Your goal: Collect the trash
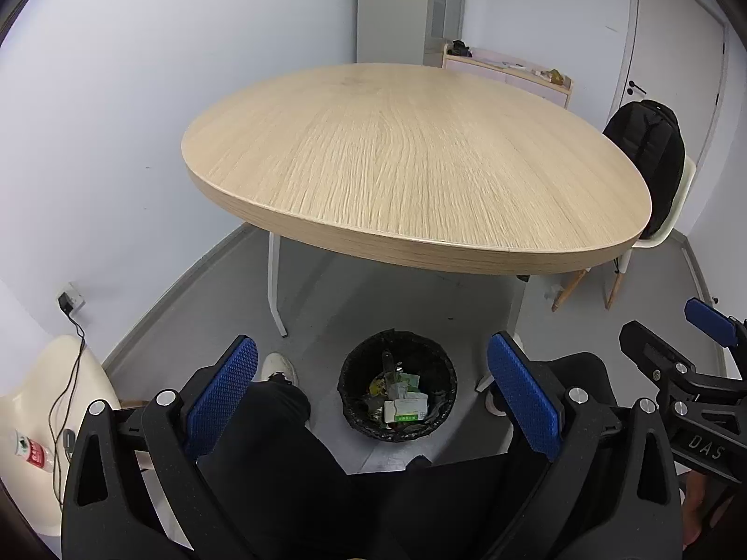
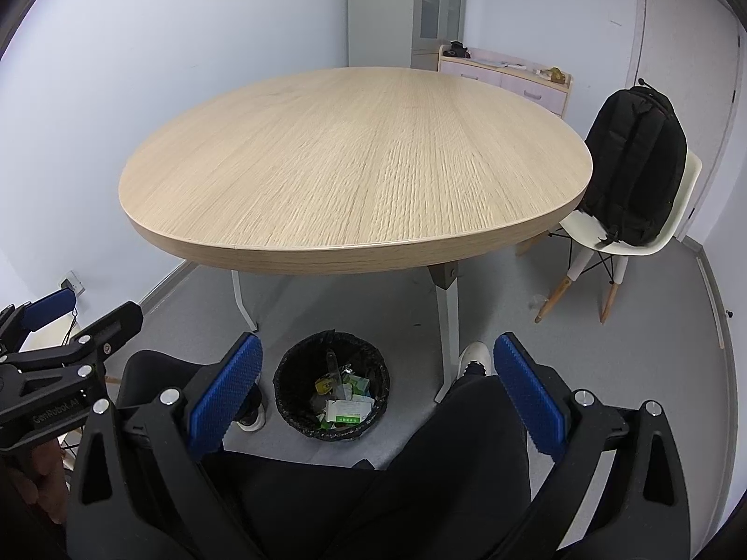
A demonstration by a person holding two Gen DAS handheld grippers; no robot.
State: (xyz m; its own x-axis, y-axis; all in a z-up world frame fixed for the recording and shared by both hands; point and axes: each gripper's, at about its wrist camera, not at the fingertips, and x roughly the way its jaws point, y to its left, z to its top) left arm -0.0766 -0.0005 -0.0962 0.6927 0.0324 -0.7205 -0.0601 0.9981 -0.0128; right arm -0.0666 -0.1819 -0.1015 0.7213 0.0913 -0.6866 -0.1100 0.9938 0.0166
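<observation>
Two empty tools (image 1: 373,396) (image 2: 378,392), one bin (image 1: 398,385), perhaps full.

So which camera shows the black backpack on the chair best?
The right wrist view: the backpack shows whole and upright on the white chair, seat and legs included. In the left wrist view the table hides the backpack's lower part and most of the chair's seat.
</observation>
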